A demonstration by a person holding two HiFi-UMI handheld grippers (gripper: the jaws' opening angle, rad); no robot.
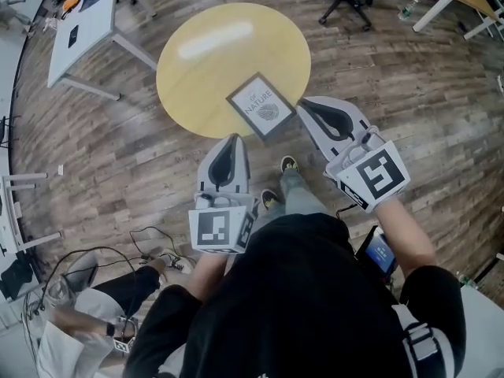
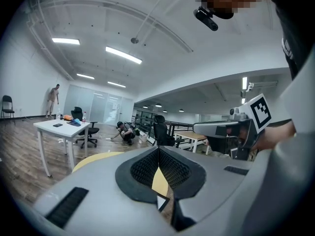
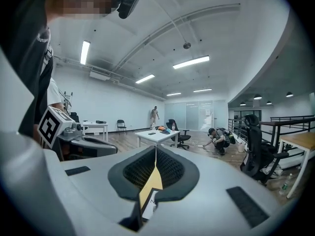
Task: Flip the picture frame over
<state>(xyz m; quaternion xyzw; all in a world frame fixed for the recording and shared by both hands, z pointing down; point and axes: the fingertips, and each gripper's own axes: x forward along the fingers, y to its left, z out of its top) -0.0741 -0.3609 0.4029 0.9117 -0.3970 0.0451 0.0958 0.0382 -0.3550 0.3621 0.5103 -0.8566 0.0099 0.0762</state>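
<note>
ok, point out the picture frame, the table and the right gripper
picture frame (image 1: pixel 262 106), head view, printed front.
round table (image 1: pixel 206 61), head view, bare yellow top.
right gripper (image 1: pixel 302 105), head view, at its closed fingertips.

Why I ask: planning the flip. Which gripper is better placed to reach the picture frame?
Likely right: the right gripper, fingers shut, ends beside a corner of the black-edged white picture frame on the round yellow table; the left gripper sits at the table's edge.

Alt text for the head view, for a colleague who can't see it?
A picture frame lies print side up at the near edge of a round yellow table. Both closed grippers point toward it, left gripper at the table's edge, right gripper beside the frame's right corner.
</note>
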